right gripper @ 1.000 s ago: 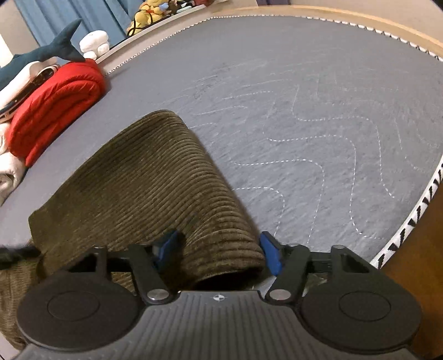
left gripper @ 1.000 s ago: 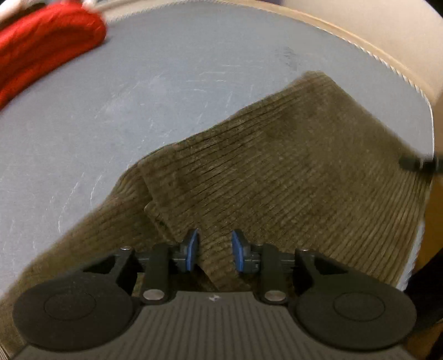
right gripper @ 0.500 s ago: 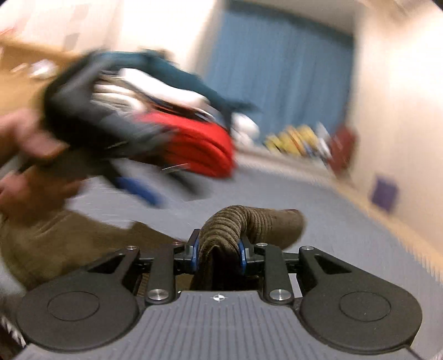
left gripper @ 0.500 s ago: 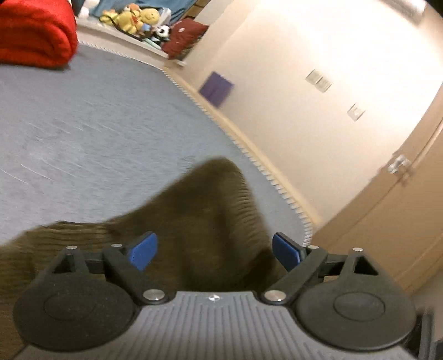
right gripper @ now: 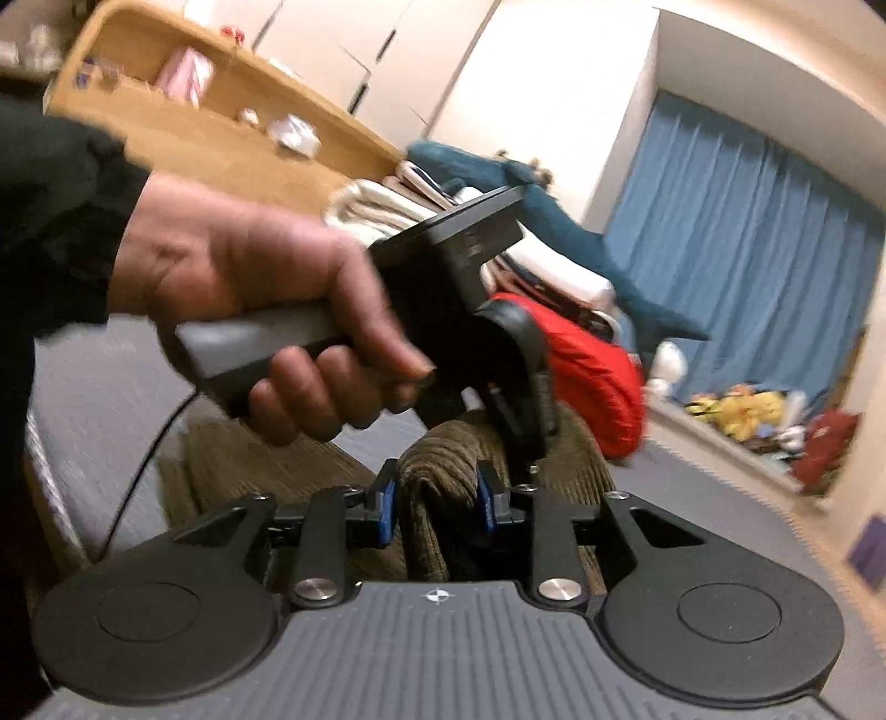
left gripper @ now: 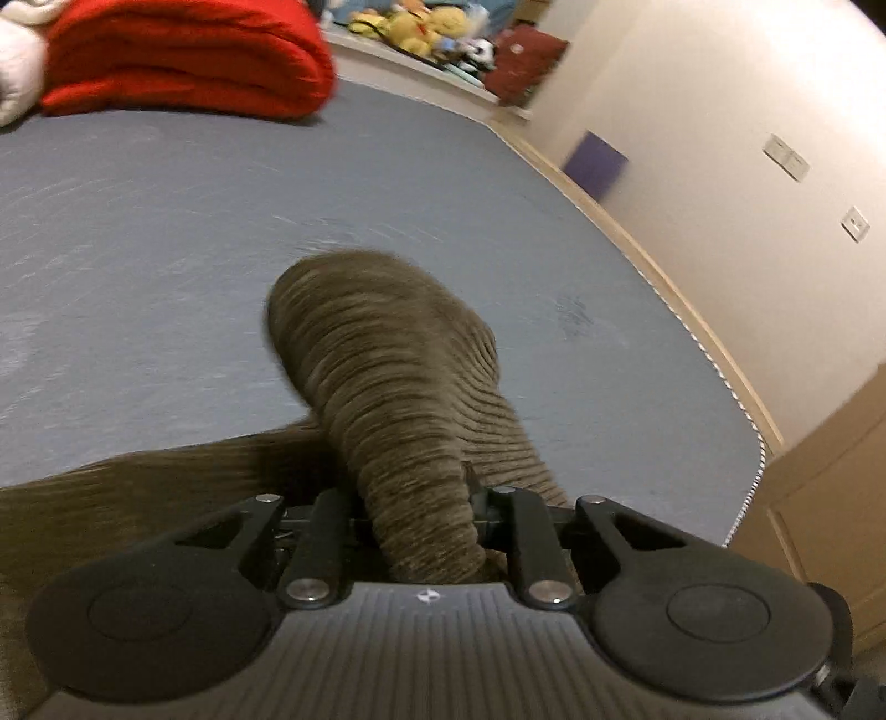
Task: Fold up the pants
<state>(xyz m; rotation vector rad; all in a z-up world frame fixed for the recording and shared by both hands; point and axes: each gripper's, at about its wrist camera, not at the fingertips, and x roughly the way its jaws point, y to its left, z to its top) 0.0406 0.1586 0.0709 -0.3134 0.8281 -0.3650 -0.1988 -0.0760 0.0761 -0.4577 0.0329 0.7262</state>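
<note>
Olive-brown corduroy pants lie on the grey bed. My left gripper is shut on a bunched fold of the pants, which rises from the jaws and droops forward over the bed. In the right wrist view my right gripper is shut on another thick fold of the pants, blue pads pressing both sides. The left gripper's body, held in a hand, shows just ahead of it, close above the same cloth.
A folded red blanket and white bedding lie at the bed's far end, with a blue shark plush and soft toys. The bed's piped edge runs on the right beside a wall and wooden door. Blue curtains hang behind.
Both grippers have closed on the pants: the right by half a second ago, the left only now. Both have lifted and swung up from the bed, drawing together with cloth bunched between them.
</note>
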